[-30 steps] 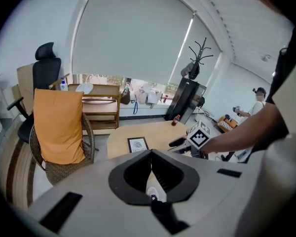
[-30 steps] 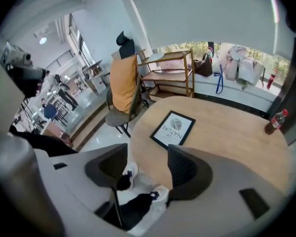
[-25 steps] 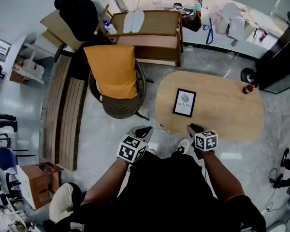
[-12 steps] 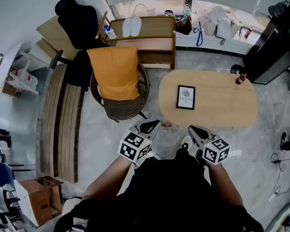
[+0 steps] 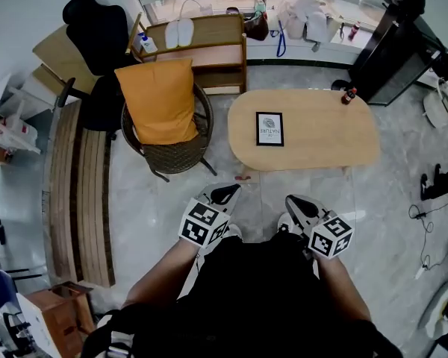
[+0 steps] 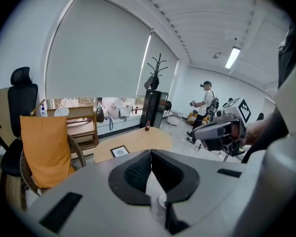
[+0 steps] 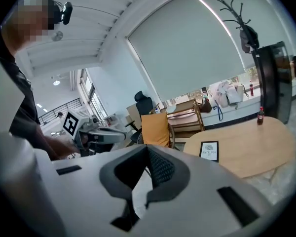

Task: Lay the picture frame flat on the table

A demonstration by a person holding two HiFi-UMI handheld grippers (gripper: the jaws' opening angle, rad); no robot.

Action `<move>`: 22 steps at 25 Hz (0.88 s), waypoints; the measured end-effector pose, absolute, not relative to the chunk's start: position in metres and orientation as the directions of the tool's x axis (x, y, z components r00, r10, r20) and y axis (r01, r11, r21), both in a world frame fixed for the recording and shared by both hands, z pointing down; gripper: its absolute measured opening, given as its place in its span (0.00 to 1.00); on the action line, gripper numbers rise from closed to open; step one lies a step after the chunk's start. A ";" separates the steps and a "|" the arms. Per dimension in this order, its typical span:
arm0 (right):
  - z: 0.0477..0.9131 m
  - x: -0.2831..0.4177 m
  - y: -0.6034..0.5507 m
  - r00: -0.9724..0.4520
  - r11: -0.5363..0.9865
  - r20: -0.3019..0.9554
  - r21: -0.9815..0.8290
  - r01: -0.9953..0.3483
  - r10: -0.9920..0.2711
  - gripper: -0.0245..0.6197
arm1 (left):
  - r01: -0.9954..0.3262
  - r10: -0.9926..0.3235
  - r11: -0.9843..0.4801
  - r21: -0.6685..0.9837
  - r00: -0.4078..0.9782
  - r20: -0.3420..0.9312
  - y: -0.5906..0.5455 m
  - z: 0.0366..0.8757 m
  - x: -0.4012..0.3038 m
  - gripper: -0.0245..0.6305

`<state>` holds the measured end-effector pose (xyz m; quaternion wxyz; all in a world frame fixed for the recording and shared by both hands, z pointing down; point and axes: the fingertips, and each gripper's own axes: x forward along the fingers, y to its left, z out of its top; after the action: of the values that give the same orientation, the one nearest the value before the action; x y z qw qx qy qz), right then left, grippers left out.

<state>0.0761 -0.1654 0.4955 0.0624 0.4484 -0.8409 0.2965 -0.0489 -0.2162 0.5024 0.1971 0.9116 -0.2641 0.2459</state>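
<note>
Right claw has closed empty; print on picture frame unreadable.

My left gripper and right gripper had pale grey housings and black jaw pads with a dimpled texture. Each carried a cube of black-and-white square markers. I wore a black top.

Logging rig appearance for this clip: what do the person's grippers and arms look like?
The left gripper and right gripper match. Each has a light grey moulded body, black jaws with dotted-texture pads, and a white cube printed with black square markers. No cables show. The person wears a black top, and the forearms are uncovered.
</note>
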 end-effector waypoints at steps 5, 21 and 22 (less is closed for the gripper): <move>0.498 0.093 -0.152 -0.613 0.454 0.389 -0.428 -0.782 -0.688 0.04 | -0.603 -0.429 -0.763 0.232 0.741 0.516 -0.201 0.491 -0.025 0.05; 0.493 0.153 -0.125 -0.673 0.500 0.337 -0.473 -0.726 -0.658 0.04 | -0.606 -0.423 -0.766 0.212 0.725 0.544 -0.149 0.494 0.062 0.05; 0.494 0.156 -0.124 -0.671 0.497 0.336 -0.474 -0.727 -0.661 0.04 | -0.606 -0.421 -0.767 0.211 0.723 0.547 -0.148 0.494 0.065 0.05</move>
<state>0.1562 -0.1241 0.4945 0.0547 0.4021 -0.8634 0.2998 0.0648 -0.1482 0.4942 0.1914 0.9083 -0.2829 0.2414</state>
